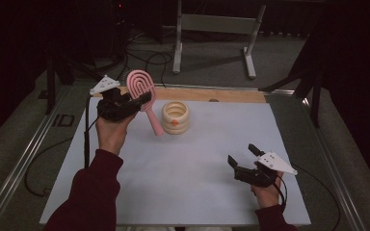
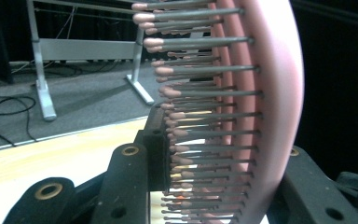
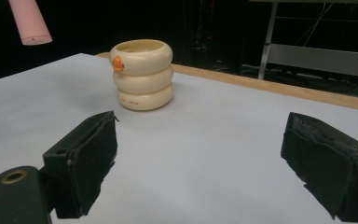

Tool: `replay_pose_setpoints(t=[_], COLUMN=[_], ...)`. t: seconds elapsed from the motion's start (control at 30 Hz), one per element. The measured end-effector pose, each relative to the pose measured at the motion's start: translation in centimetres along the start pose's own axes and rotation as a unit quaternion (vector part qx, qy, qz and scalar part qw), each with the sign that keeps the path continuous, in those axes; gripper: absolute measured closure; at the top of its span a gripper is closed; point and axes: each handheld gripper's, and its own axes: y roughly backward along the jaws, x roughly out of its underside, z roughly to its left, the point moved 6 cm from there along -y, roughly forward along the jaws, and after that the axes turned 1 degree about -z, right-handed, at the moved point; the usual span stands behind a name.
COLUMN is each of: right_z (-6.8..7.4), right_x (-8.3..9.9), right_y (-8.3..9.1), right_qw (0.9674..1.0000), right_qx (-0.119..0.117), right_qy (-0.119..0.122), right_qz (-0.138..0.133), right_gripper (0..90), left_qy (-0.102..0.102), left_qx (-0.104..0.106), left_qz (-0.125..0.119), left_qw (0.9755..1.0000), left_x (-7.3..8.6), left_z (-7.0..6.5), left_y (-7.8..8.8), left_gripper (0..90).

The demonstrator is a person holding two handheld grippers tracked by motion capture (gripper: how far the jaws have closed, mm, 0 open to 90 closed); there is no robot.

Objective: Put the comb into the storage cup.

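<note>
My left hand-held gripper [image 1: 134,102] clamps hairbrush [image 1: 142,91] by bristled head; handle hangs over cup [image 1: 175,117], could slip or knock it. Right hand-held gripper [image 1: 243,155] wide, idle.

I'm looking down on a table [image 1: 183,168] covered by a pale white sheet, with a strip of bare light wood [image 1: 221,95] showing along its far edge. One thing lies directly on the sheet: a cream cup [image 1: 175,117] shaped like three stacked rings, standing upright toward the far side, a little left of centre. It has a small orange mark on its side, and faint lettering I can't read on its lowest ring. Around the table I see grey carpeted floor [image 1: 212,62], where a grey metal stand [image 1: 212,29] rests beyond the far edge.
</note>
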Motion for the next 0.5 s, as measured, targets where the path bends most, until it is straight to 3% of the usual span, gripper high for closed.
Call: replay_pose_setpoints(t=[0.5], right_z=[-0.1], right_x=[-0.1], right_y=[0.2], right_qw=[1.0], right_qx=[-0.004], right_qy=[-0.007], right_qz=[-0.003], right_gripper=[10.9], left_qy=[-0.009], left_qx=[-0.013], left_qz=[0.005], left_qw=[0.9999], left_x=[-1.2], left_z=[0.2], left_y=[-2.6], left_gripper=[64.3])
